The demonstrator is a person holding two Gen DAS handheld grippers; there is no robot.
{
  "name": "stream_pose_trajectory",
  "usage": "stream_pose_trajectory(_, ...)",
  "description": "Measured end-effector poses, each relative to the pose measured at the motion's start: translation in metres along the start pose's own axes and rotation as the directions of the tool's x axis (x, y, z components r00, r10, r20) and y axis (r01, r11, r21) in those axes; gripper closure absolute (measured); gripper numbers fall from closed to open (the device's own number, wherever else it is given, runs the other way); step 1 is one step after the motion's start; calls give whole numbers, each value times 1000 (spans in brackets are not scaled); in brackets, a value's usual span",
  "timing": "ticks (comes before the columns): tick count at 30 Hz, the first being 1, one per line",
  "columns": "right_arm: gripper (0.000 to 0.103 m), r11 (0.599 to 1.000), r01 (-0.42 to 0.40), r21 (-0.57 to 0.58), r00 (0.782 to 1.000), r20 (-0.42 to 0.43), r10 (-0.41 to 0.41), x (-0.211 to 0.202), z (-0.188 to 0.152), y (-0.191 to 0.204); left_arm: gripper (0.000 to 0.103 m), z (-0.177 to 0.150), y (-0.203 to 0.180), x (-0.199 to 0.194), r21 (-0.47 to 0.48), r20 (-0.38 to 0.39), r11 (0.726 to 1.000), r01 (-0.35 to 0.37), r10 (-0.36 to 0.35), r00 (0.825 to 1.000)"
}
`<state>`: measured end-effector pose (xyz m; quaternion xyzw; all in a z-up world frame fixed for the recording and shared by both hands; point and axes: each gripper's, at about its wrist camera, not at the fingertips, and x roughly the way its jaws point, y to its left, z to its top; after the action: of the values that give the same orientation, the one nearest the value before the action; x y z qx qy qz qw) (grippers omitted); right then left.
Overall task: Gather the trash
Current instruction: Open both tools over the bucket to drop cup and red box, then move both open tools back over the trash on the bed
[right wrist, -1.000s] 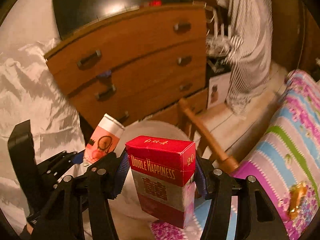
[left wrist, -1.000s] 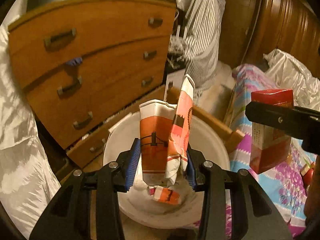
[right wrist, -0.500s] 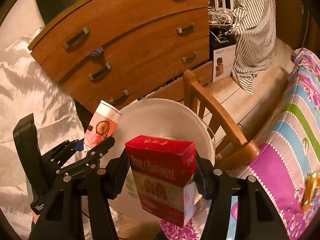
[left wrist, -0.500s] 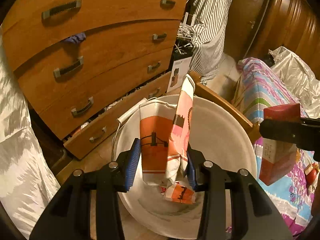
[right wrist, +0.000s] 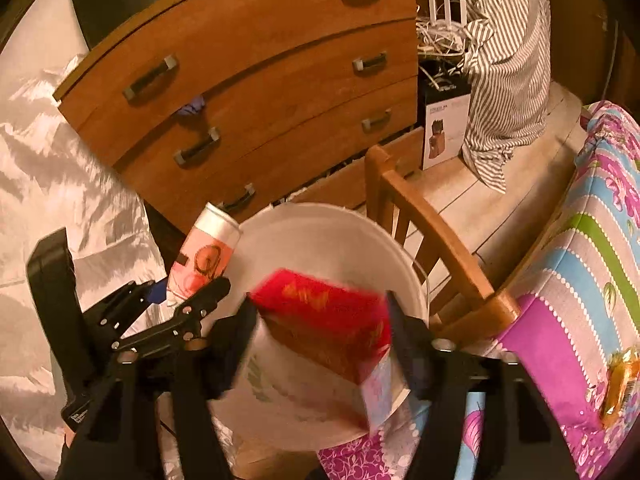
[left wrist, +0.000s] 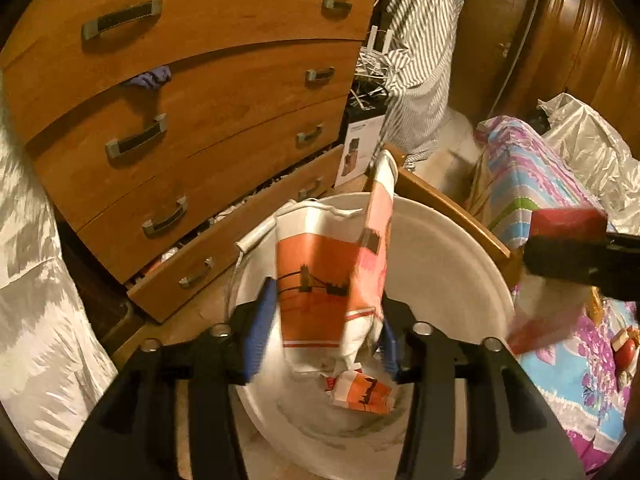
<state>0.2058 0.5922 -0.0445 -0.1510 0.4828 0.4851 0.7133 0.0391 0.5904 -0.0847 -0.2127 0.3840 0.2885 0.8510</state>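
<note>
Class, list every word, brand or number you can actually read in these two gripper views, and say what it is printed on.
None can be read.
Red box: gold marks, motion-blurred.
Crushed paper cup: bridge picture only, no words.
White carton by the dresser: print too small.
Left gripper's label in the right view: too small.

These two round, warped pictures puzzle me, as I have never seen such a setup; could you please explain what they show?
A person holds a two-finger clamp in each hand, and each clamp carries a wide-angle camera looking along its fingers, hence the warping. One picture comes from the left gripper, whose fingers stand beside a crumpled orange paper cup. The other comes from the right gripper, with a blurred, tilted red cigarette pack between its fingers; whether it is gripped is unclear. Both hang over a white bucket that already holds a scrap of paper. Around it are a wooden dresser, a wooden chair and a flowered bedspread.
</note>
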Motion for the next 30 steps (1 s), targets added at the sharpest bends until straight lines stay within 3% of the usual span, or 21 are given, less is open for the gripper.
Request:
stream_pose_trajectory(2, 28, 1000, -8, 0, 1000, 22, 7, -6, 2, -2, 37, 1, 4, -1, -10, 12, 1000, -14, 14, 1000)
stream_pose_trajectory(22, 28, 998, -55, 39, 994, 93, 51, -50, -13, -31, 37, 3, -4, -16, 0, 34, 1000, -17, 17, 999)
stream_pose_trajectory(30, 28, 997, -39, 61, 966, 257, 22, -127, -89, -78, 37, -14, -51, -25, 78, 46, 997, 7, -10, 999)
